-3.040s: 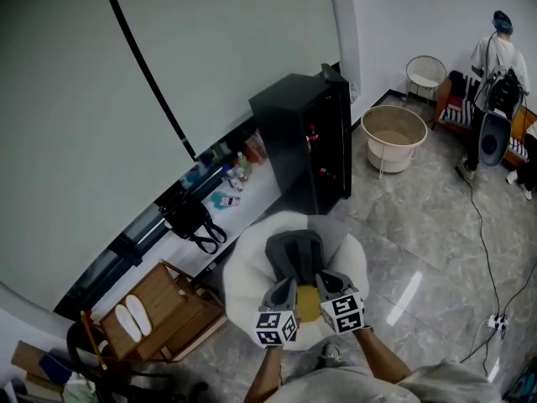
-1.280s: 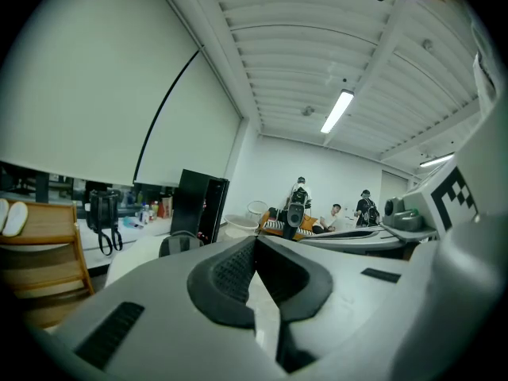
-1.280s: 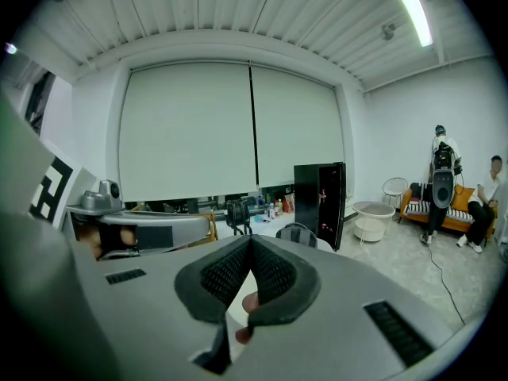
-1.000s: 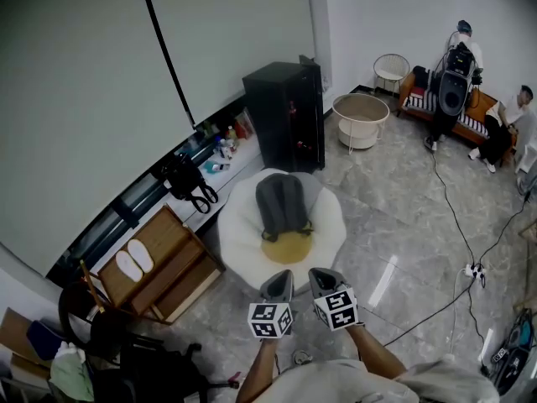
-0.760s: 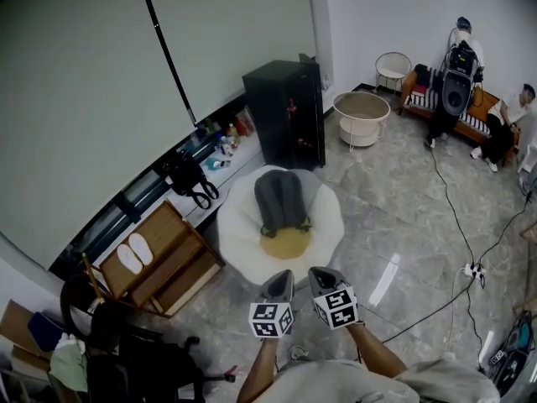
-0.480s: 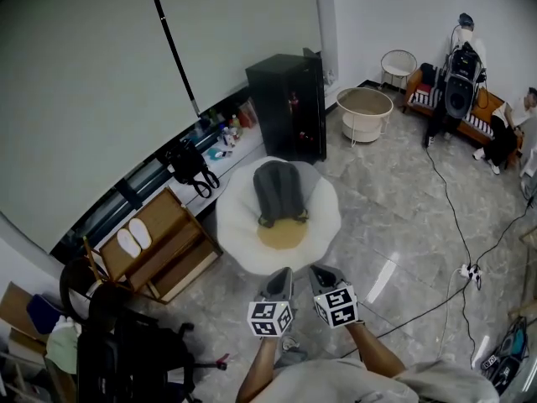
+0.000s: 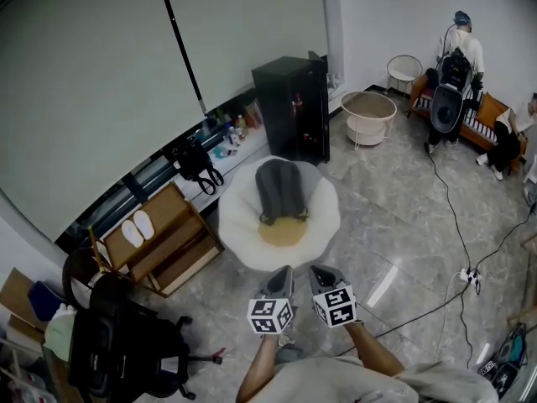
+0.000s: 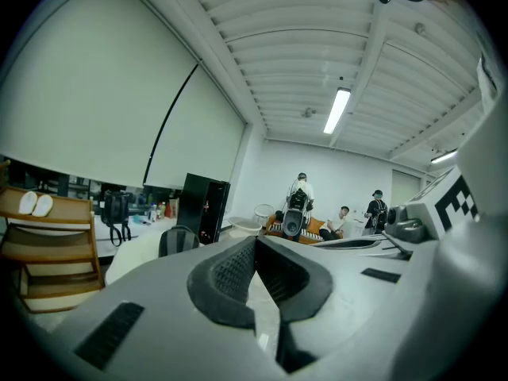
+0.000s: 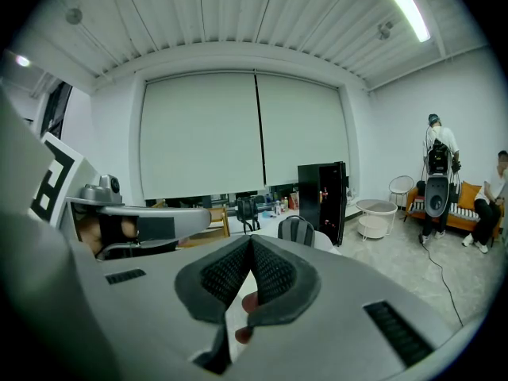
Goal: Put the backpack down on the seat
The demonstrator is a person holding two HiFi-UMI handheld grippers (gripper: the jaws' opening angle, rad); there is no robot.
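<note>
A grey backpack (image 7: 281, 190) lies on the white round seat (image 7: 237, 225), just behind a yellow cushion (image 7: 283, 232). Both grippers hover side by side over the floor in front of the seat, well apart from the backpack. My left gripper (image 7: 284, 273) is shut with nothing between its jaws, and so is my right gripper (image 7: 321, 271). In the left gripper view the backpack (image 8: 176, 240) shows small beyond the shut left gripper (image 8: 255, 248). In the right gripper view the backpack (image 9: 296, 230) stands upright on the seat past the shut right gripper (image 9: 250, 248).
A black cabinet (image 7: 294, 107) and a round tub (image 7: 368, 112) stand behind the seat. A wooden shelf with white slippers (image 7: 159, 235) is to its left, a black office chair (image 7: 126, 342) nearer me. Cables (image 7: 457, 250) cross the floor at right; people are by the far bench (image 7: 482, 120).
Three seconds ago both grippers were over the seat at the backpack. Since then they have drawn back from the seat, and the backpack stays lying on it.
</note>
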